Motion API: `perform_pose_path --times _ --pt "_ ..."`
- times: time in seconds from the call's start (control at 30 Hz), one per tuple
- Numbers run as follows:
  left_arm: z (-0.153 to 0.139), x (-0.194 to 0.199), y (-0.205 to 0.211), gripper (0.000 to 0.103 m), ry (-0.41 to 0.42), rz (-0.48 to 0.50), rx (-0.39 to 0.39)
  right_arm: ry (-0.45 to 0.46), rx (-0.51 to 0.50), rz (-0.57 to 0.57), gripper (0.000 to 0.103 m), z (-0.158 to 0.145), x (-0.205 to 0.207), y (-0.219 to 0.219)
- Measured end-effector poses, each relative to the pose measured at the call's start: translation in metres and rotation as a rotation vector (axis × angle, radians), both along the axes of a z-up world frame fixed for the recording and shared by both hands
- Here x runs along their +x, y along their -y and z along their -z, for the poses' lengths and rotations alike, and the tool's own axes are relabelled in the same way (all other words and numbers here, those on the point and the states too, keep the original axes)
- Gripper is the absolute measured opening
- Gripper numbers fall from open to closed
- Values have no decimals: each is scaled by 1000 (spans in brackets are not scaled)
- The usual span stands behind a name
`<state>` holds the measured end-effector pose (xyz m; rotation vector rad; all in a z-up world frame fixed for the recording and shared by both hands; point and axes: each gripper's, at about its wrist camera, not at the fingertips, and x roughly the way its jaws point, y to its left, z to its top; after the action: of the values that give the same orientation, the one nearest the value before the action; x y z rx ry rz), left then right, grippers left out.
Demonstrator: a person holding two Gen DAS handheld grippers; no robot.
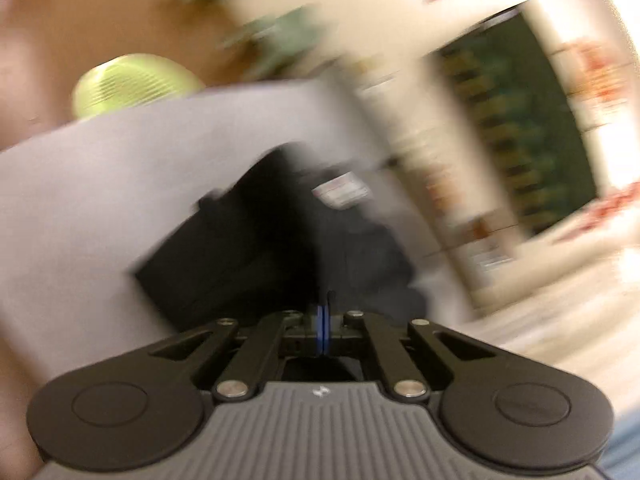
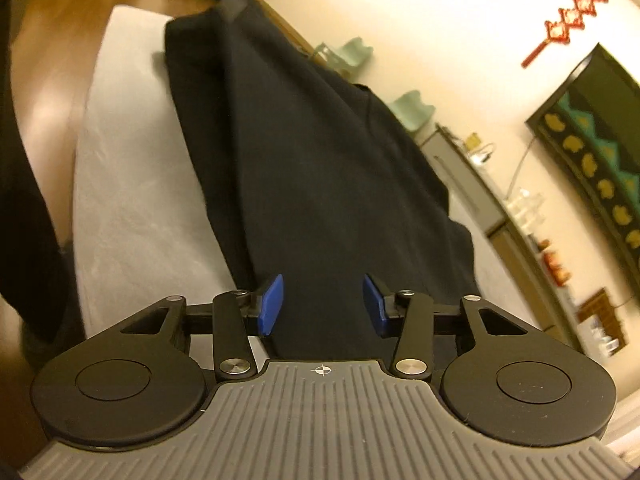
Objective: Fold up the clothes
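A dark navy garment [image 2: 320, 168] lies stretched along a white-covered table [image 2: 132, 208] in the right wrist view. My right gripper [image 2: 323, 304] is open, its blue pads [image 2: 272, 304] spread just above the garment's near end. In the blurred left wrist view the same dark garment [image 1: 272, 248] lies bunched on the white table [image 1: 80, 200], with a white label [image 1: 340, 192] showing. My left gripper [image 1: 324, 328] is shut, its blue pads pressed together; a thin dark edge sticks up between them, and whether it is cloth I cannot tell.
A yellow-green round object [image 1: 128, 84] sits beyond the table's far edge. A dark framed picture [image 2: 592, 152] and a red hanging ornament [image 2: 568, 16] are on the wall. A sideboard with small items [image 2: 532, 232] runs along the wall. Pale green chairs [image 2: 348, 56] stand behind the table.
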<state>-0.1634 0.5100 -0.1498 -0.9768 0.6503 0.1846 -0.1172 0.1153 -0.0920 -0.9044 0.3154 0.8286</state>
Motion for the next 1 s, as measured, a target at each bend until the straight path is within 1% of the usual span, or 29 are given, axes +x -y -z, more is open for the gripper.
perform_pose_path --times 0.03,0.13,0.23,0.27,0.3,0.33,0.4,0.43,0.47,0.53,0.6,0.63,0.7,0.73,0.77,0.8,0.83,0.87,1.0 --pt "2 -1 -1 1 -22 -11 1 5 -7 -3 47 0 -1 -2" --pt "4 -6 -4 1 -45 -39 1 4 4 -25 49 -4 -3 -14" --pt "5 -8 -2 3 -55 -48 -3 6 15 -75 55 -10 -8 -31" --pt "4 -11 -2 5 -58 -57 -2 7 19 -93 57 -11 -10 -38" --pt "4 -18 -5 13 -41 -91 -21 1 28 -107 59 -12 -13 -44" --pt "3 -27 -8 18 -18 -134 -46 -8 35 -121 59 -14 -14 -52" --pt "3 -45 -15 52 20 -228 -88 -25 53 -154 59 -19 -16 -73" --pt "3 -54 -18 57 34 -284 -102 -37 65 -172 59 -21 -17 -87" --pt "4 -60 -21 57 30 -314 -113 -49 75 -191 59 -23 -19 -101" --pt "12 -60 -26 55 9 -309 -154 -72 91 -230 60 -26 -23 -131" --pt "18 -55 -30 46 -9 -301 -175 -85 89 -265 60 -23 -31 -162" --pt "22 -53 -31 46 -17 -297 -184 -84 89 -281 60 -22 -35 -177" --pt "29 -46 -37 41 -23 -287 -211 -89 81 -309 58 -18 -40 -204" --pt "32 -41 -40 41 -17 -281 -231 -93 76 -317 57 -15 -41 -213" --pt "35 -37 -44 37 -17 -277 -241 -95 66 -321 48 -12 -42 -223" --pt "38 -35 -46 35 -13 -280 -252 -88 35 -308 29 -6 -41 -233" --pt "41 -33 -49 35 -8 -284 -264 -69 -5 -281 14 0 -38 -244" --pt "44 -32 -50 34 -3 -289 -276 -50 -18 -256 0 3 -35 -248" --pt "43 -39 -51 36 33 -310 -284 -66 51 -187 0 -6 -31 -239"
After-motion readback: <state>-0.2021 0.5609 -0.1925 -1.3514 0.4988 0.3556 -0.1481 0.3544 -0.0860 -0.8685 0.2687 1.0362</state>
